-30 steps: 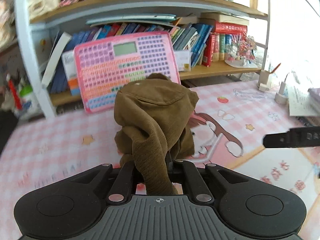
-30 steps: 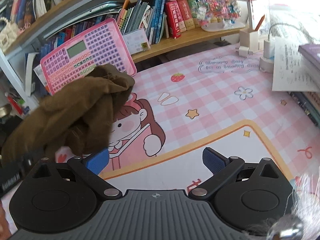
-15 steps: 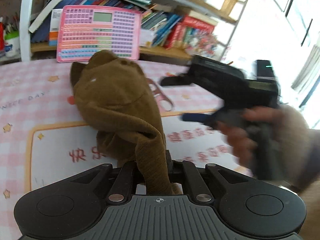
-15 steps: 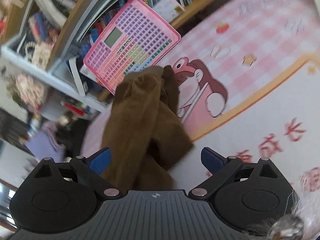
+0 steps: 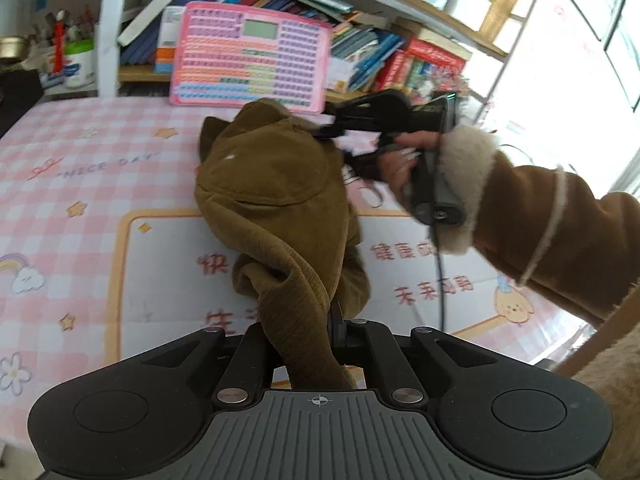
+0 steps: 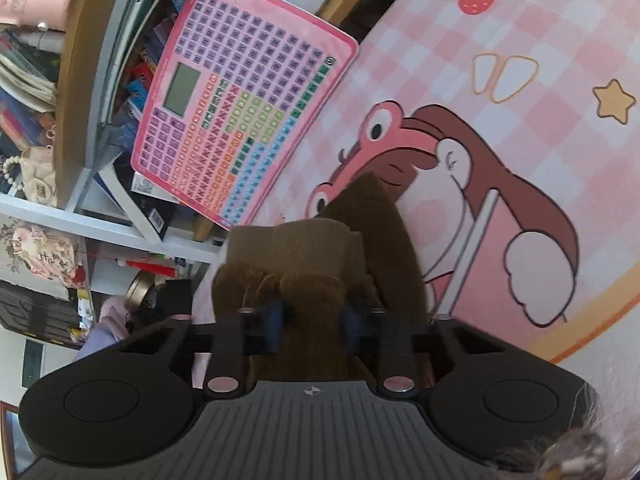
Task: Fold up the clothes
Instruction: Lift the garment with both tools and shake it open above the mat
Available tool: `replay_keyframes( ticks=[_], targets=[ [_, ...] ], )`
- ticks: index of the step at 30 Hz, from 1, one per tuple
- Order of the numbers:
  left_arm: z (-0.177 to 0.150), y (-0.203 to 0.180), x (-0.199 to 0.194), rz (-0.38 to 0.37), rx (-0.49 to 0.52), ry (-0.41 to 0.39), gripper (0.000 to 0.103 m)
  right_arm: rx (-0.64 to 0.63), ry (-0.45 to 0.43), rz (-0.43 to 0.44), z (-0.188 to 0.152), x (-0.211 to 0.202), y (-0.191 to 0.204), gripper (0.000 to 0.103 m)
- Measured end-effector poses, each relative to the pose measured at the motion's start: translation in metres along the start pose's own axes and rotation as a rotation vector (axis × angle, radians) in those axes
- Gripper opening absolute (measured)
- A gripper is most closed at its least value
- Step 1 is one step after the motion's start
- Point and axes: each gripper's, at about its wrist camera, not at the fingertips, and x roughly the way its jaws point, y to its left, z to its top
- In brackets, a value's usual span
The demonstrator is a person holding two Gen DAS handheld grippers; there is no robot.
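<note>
A brown corduroy garment (image 5: 276,184) hangs bunched above the pink checked desk mat (image 5: 80,184). My left gripper (image 5: 304,334) is shut on its near end, and the cloth runs up out of the jaws. In the left wrist view a hand in a fleece-cuffed brown sleeve (image 5: 540,216) holds my right gripper (image 5: 334,134) against the garment's far end. In the right wrist view my right gripper (image 6: 312,320) has its blue pads (image 6: 272,322) pressed on a thick fold of the garment (image 6: 316,264).
A pink toy keyboard (image 5: 248,56) leans against the bookshelf (image 5: 380,52) at the back of the desk, and it also shows in the right wrist view (image 6: 240,100). Cluttered shelves (image 6: 48,128) stand at the left. The mat's cartoon print (image 6: 480,208) lies under the garment.
My right gripper swung in over the garment and went from open to shut on its far end. The left gripper kept its hold, and its view turned toward the right hand.
</note>
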Motion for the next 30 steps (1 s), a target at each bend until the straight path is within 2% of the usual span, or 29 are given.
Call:
replay_keyframes(
  ticks=[2, 4, 6, 11, 14, 17, 19, 21, 24, 27, 30],
  targets=[
    [0.0, 0.002, 0.004, -0.001, -0.005, 0.023, 0.014, -0.059, -0.061, 0.027, -0.002, -0.014, 0.011, 0.007],
    [0.002, 0.001, 0.011, -0.02, 0.015, 0.059, 0.029, -0.105, -0.147, 0.067, 0.002, -0.039, 0.021, 0.006],
    [0.004, 0.006, 0.014, -0.027, 0.022, 0.065, 0.037, -0.139, -0.233, 0.108, 0.008, -0.068, 0.028, 0.005],
    [0.008, 0.018, 0.022, -0.043, 0.035, 0.07, 0.045, -0.223, -0.427, 0.245, 0.052, -0.157, 0.057, 0.005],
    [0.011, 0.027, 0.026, -0.048, 0.039, 0.066, 0.045, -0.409, -0.474, 0.328, 0.079, -0.195, 0.108, 0.005],
    [0.016, 0.04, 0.025, -0.039, 0.027, 0.033, 0.045, -0.671, -0.51, 0.414, 0.081, -0.226, 0.177, 0.005],
    [0.019, 0.052, 0.021, -0.039, 0.005, 0.0, 0.045, -0.833, -0.468, 0.47, 0.067, -0.233, 0.221, 0.005],
    [0.019, 0.066, 0.016, -0.031, -0.022, -0.027, 0.045, -0.915, -0.389, 0.493, 0.038, -0.221, 0.246, 0.005],
    [0.017, 0.091, 0.01, 0.0, -0.066, -0.052, 0.046, -0.952, -0.168, 0.448, -0.02, -0.161, 0.244, 0.005],
    [0.013, 0.117, 0.004, 0.036, -0.094, -0.046, 0.049, -0.98, 0.114, 0.222, -0.096, -0.066, 0.2, 0.005],
    [0.01, 0.144, -0.003, 0.078, -0.112, -0.026, 0.049, -1.002, 0.275, -0.038, -0.164, 0.004, 0.147, 0.005]
  ],
)
